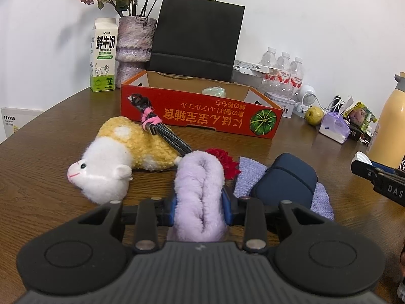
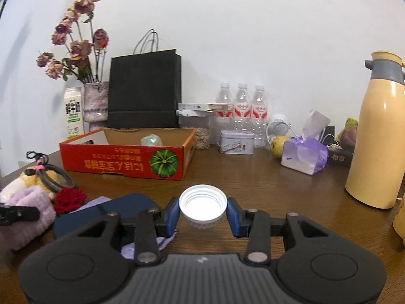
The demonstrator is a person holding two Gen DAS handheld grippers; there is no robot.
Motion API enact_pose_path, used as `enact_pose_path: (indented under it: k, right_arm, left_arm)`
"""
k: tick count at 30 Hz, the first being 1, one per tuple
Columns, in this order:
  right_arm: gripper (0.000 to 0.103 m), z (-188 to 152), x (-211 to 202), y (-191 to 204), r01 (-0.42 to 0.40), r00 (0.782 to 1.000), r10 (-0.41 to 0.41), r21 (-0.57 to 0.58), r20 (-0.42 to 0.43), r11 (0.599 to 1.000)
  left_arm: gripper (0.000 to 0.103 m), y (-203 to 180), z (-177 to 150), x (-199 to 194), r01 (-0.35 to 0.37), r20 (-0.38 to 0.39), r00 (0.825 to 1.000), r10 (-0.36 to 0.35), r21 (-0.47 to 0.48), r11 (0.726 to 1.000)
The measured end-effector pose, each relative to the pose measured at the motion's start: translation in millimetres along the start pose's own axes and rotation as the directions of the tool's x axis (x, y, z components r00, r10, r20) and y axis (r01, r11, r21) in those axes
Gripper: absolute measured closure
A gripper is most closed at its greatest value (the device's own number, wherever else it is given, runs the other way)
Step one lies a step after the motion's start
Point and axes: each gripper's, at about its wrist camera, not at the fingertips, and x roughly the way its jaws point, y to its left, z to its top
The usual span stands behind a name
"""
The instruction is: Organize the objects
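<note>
My left gripper (image 1: 200,202) is shut on a rolled lilac fluffy cloth (image 1: 200,190) low over the brown table. Just beyond it lie a sheep plush (image 1: 119,162), a bundled black cable with a pink tie (image 1: 157,126), a red fabric flower (image 1: 227,163), a dark blue case (image 1: 286,179) and a lilac knitted cloth (image 1: 321,200). My right gripper (image 2: 202,211) is shut on a white bottle cap (image 2: 202,204), its open side facing the camera. Behind stands the red cardboard box (image 2: 121,163), open on top, with a pale green object (image 2: 152,140) inside. The right gripper's tip (image 1: 364,164) shows at the left wrist view's right edge.
At the back stand a milk carton (image 1: 103,58), a vase of dried flowers (image 1: 134,45), a black paper bag (image 1: 197,40) and water bottles (image 2: 241,106). To the right are a tin (image 2: 236,141), a pear (image 2: 278,145), a tissue pack (image 2: 303,157) and a yellow thermos (image 2: 377,131).
</note>
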Motion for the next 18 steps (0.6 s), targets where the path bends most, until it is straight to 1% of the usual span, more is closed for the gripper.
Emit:
enact_pose_path:
  k: [6, 9, 13, 18]
  right_arm:
    - [0.064, -2.6, -11.8, 21.0, -0.028, 0.999, 0.028, -0.017, 0.017, 0.999]
    - [0.064, -3.8, -17.6, 31.9, -0.045, 0.999, 0.046, -0.024, 0.024, 0.999]
    - [0.064, -5.2, -24.3, 49.0, -0.084, 0.996, 0.085, -0.027, 0.028, 0.996]
    - [0.064, -3.3, -30.5, 65.7, -0.128, 0.991, 0.128, -0.020, 0.037, 0.992]
  left_arm:
    - [0.070, 0.8, -0.6, -0.6, -0.012, 0.001, 1.000, 0.012, 0.000, 1.000]
    - [0.071, -2.6, -1.8, -4.1, -0.017, 0.009, 1.000, 0.017, 0.022, 1.000]
    - [0.071, -6.2, -2.9, -10.3, -0.009, 0.011, 1.000, 0.008, 0.046, 0.999]
    - [0.071, -5.3, -0.8, -20.9, 0.001, 0.023, 1.000, -0.002, 0.049, 0.999]
